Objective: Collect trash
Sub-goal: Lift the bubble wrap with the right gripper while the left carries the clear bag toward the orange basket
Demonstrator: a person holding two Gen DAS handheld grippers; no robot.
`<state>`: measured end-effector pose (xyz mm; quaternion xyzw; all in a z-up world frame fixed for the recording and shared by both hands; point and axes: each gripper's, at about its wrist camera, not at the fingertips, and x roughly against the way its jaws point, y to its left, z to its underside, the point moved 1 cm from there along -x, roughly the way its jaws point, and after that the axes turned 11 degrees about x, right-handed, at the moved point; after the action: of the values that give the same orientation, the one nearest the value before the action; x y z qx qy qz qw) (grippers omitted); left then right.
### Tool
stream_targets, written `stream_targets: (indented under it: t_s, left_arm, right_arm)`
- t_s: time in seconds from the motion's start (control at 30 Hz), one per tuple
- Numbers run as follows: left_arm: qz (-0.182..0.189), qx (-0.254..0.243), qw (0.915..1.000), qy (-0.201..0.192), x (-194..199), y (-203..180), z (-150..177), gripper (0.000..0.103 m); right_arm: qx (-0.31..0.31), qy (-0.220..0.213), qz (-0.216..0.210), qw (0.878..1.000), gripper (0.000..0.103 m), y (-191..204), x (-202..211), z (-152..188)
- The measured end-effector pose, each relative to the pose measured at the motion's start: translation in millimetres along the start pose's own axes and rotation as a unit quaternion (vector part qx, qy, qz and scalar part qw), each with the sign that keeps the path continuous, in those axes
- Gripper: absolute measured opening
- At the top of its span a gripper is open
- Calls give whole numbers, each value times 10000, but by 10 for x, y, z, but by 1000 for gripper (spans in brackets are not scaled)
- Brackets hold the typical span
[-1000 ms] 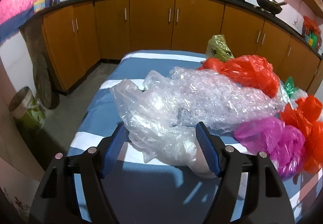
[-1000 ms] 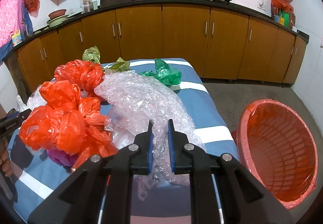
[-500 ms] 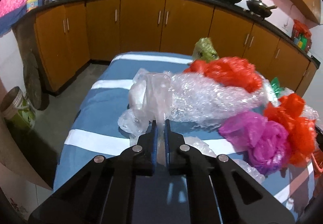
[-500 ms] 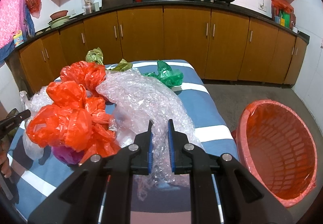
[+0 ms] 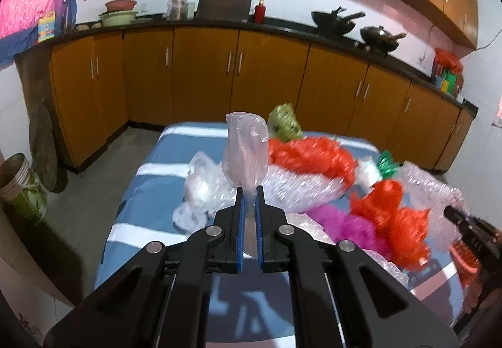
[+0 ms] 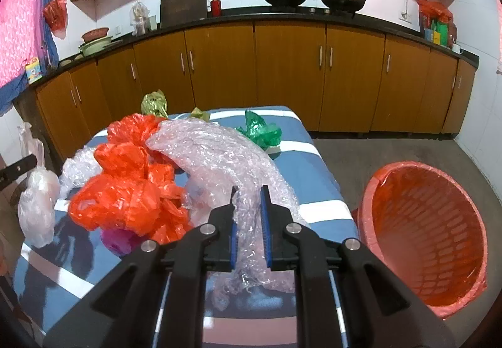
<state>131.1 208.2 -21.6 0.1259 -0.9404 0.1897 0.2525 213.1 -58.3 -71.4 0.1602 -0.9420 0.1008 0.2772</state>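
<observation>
My left gripper (image 5: 248, 191) is shut on a clear plastic bag (image 5: 245, 151) and holds it lifted above the blue striped table (image 5: 163, 159); the bag also shows hanging at the left of the right wrist view (image 6: 37, 206). My right gripper (image 6: 249, 191) is shut on a long sheet of bubble wrap (image 6: 219, 153) that lies across the table. Orange bags (image 6: 125, 191), a magenta bag (image 5: 351, 222), a green bag (image 6: 260, 131) and an olive bag (image 6: 153, 103) lie on the table.
An orange-lined laundry basket (image 6: 423, 232) stands on the floor to the right of the table. Brown kitchen cabinets (image 6: 282, 75) run along the back wall. A bucket (image 5: 18, 181) stands on the floor at the far left.
My left gripper closed on the clear bag and lifted it up off the table. My right gripper stayed closed on the bubble wrap, its jaws slightly wider now.
</observation>
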Motion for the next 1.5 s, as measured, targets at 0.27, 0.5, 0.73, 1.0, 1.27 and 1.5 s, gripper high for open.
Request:
stream_targets:
  t_s: [0.27, 0.5, 0.73, 1.0, 1.27, 1.5]
  left_arm:
    - [264, -101, 9992, -278, 124, -242, -115, 6]
    - [377, -275, 9982, -384, 105, -480, -135, 6]
    - [560, -441, 9967, -387, 56, -805, -111, 6]
    - [970, -583, 9932, -259, 22, -1367, -4, 6]
    - [1317, -850, 9876, -36, -54, -2006, 252, 6]
    - [1559, -968, 9826, 271, -199, -2517, 479, 6]
  right_arm:
    - [-74, -189, -11, 9998, 12, -70, 161, -75]
    - [-127, -273, 47, 9995, 12, -152, 270, -95]
    - [-254, -413, 239, 9985, 11, -396, 427, -106]
    - [-505, -394, 652, 9958, 11, -879, 554, 7]
    - [-821, -255, 1131, 9899, 12, -1444, 701, 296]
    - [-1042, -134, 1395, 9846, 11, -1837, 755, 520]
